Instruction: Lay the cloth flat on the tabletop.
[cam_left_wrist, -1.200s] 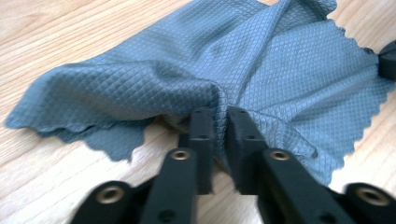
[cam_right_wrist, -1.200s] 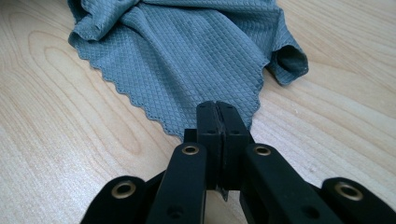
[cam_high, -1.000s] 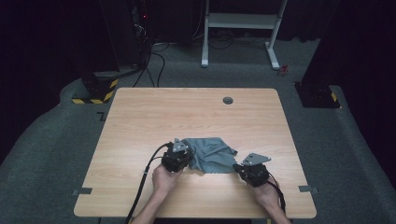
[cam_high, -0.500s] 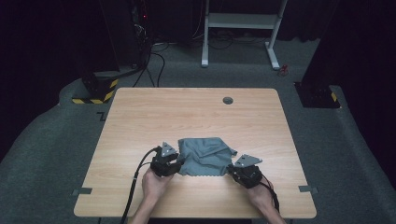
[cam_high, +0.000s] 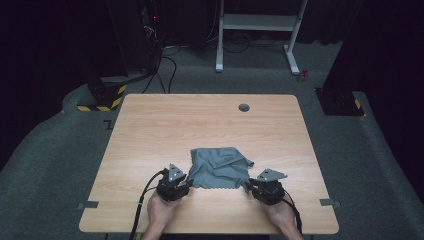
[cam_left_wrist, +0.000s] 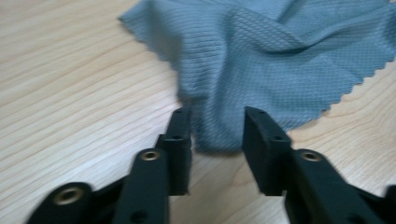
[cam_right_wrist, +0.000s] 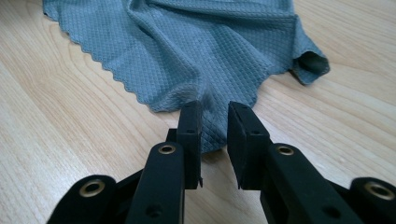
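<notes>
A grey cloth (cam_high: 218, 167) lies rumpled on the near middle of a wooden table (cam_high: 150, 130), with folds running across it and a scalloped near edge. My left gripper (cam_high: 181, 188) sits at the cloth's near left corner and my right gripper (cam_high: 251, 185) at its near right corner, each held in a hand that comes in from the near edge.

In the left gripper view, my left jaws stand apart with the cloth's corner (cam_left_wrist: 219, 135) lying loose between them; the pads do not press on it. These jaws have just been opening and then eased slightly closer. In the right gripper view, my right jaws are also parted, more narrowly, around a pointed tip of cloth (cam_right_wrist: 212, 126) that lies flat on the wood. They have just been opening too.

I judge that I am letting go of both corners after laying the cloth down. To do it well, I should spread both pairs of jaws wide enough that no fabric catches on a pad, then draw both grippers straight back toward the near edge, low and level, so the corners stay put. The far right corner (cam_right_wrist: 310, 63) is curled over and may need flattening next.
</notes>
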